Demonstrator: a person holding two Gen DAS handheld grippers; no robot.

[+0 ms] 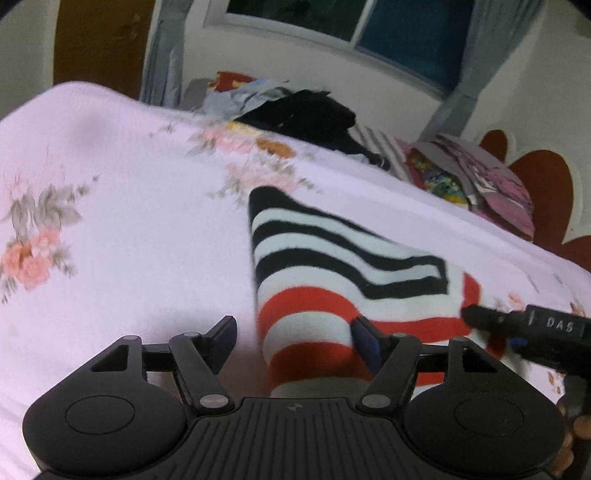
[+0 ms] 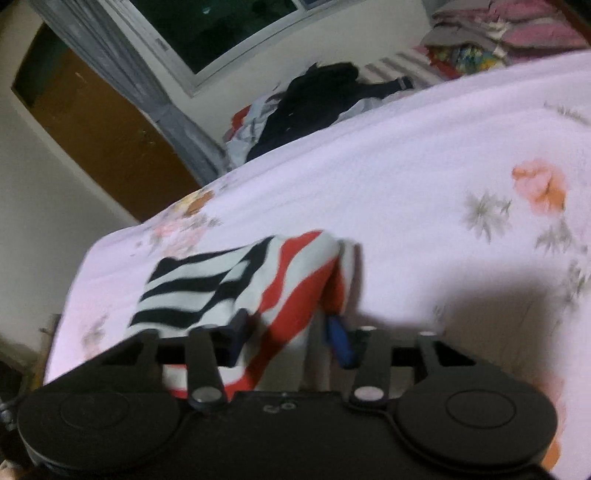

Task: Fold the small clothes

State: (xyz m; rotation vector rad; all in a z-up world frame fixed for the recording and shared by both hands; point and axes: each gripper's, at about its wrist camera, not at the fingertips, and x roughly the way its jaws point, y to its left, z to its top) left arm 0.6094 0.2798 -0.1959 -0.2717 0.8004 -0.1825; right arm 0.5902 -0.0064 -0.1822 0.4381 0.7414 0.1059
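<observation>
Nearest the left wrist camera, the left gripper [image 1: 293, 338] hangs over the bed with its jaws spread wide. Its left finger [image 1: 221, 338] is over bare sheet, and its right finger [image 1: 365, 343] is over the near end of the striped garment [image 1: 332, 280], but the pads do not press on the cloth. The garment lies flat on the pink floral bedsheet [image 1: 129, 221], running ahead of this gripper and off to its right, red and white bands close by and black and white bands farther out. At the far right of that view the right gripper [image 1: 524, 332] reaches the garment's red edge.

In the right wrist view the right gripper [image 2: 288, 332] is partly spread, with red and white cloth bunched between its fingers; blur hides whether the pads pinch it. The garment stretches away ahead and left of these jaws. Far beyond both grippers, a heap of dark clothes [image 2: 314, 103] sits at the bed's far edge, below a window [image 2: 229, 29].
</observation>
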